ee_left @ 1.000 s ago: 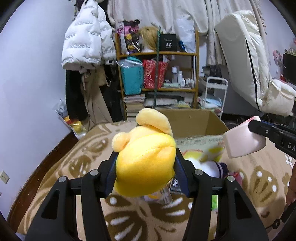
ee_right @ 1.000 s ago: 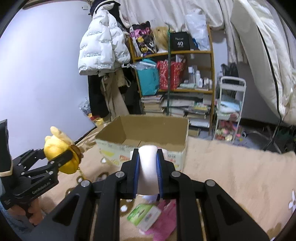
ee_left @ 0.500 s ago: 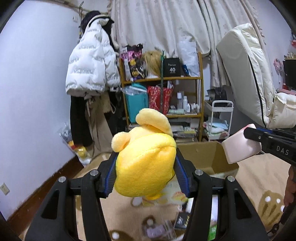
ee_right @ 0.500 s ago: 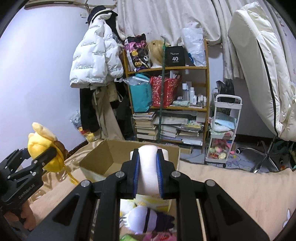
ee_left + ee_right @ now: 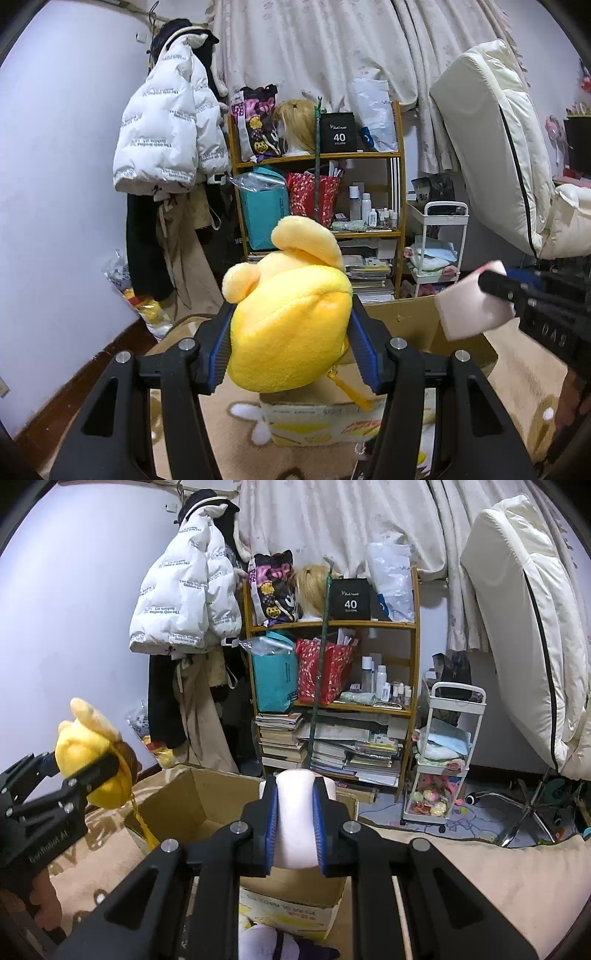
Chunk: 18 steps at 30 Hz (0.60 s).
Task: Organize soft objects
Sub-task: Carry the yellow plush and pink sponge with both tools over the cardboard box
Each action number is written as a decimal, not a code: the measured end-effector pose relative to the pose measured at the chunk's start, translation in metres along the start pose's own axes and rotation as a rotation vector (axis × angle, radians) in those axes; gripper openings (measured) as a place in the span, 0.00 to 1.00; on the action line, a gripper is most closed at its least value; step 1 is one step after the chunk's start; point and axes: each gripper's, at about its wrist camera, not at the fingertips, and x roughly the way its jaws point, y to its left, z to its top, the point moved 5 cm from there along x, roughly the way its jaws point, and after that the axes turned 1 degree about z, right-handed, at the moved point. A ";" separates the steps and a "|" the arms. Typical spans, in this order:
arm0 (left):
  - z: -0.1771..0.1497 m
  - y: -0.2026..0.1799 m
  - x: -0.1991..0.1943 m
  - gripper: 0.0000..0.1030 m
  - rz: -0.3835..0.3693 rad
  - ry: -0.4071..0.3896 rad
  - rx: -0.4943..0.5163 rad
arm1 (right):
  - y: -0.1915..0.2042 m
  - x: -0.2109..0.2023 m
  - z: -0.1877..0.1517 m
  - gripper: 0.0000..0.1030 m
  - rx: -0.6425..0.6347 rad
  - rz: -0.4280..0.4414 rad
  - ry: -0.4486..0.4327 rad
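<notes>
My left gripper [image 5: 291,343] is clamped on a yellow plush toy [image 5: 291,332], its ribbed blue pads [image 5: 221,350] pressing into both flanks so the pile bulges out between them. The toy is a rounded, fleecy lump whose long axis runs away from the camera and slightly upward; a paler floppy ear and a small ball-shaped nub sit at its far end, pointing toward the shelf. A thin yellow cord hangs from its underside. In the right wrist view the same toy [image 5: 92,764] shows a patch of brown on the side nearest the box.

My right gripper [image 5: 295,823] is pinched nearly closed on a pale pink soft block [image 5: 295,812], smooth and matte like foam, squeezed narrow where the pads bite and rounded at its top. It stands upright between the fingers, long axis vertical. From the left wrist it looks like a squarish slab [image 5: 472,306], tilted, a little blurred.

Both toys are held in the air over the open cardboard box [image 5: 177,805], the plush over its left side and the block over its near edge. The box is plain brown corrugated board inside, with printed yellow artwork on the outer wall, and it sits on a beige, short-piled blanket [image 5: 480,867] with brown and white shapes. A white and purple plush [image 5: 266,941] lies on the blanket just in front of the box, partly hidden by my gripper.
</notes>
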 end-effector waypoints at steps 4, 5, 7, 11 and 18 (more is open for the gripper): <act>-0.007 -0.003 0.020 0.55 -0.011 0.055 0.002 | -0.005 0.012 -0.005 0.18 0.035 0.009 0.019; -0.009 -0.003 0.024 0.55 -0.012 0.071 -0.002 | -0.007 0.014 -0.006 0.18 0.043 0.009 0.023; -0.014 -0.003 0.034 0.55 -0.019 0.112 -0.012 | -0.010 0.019 -0.009 0.18 0.054 0.008 0.031; -0.021 -0.001 0.049 0.56 -0.040 0.170 -0.033 | -0.014 0.027 -0.015 0.19 0.081 0.021 0.050; -0.028 -0.005 0.059 0.59 -0.083 0.214 -0.039 | -0.009 0.038 -0.025 0.20 0.090 0.049 0.077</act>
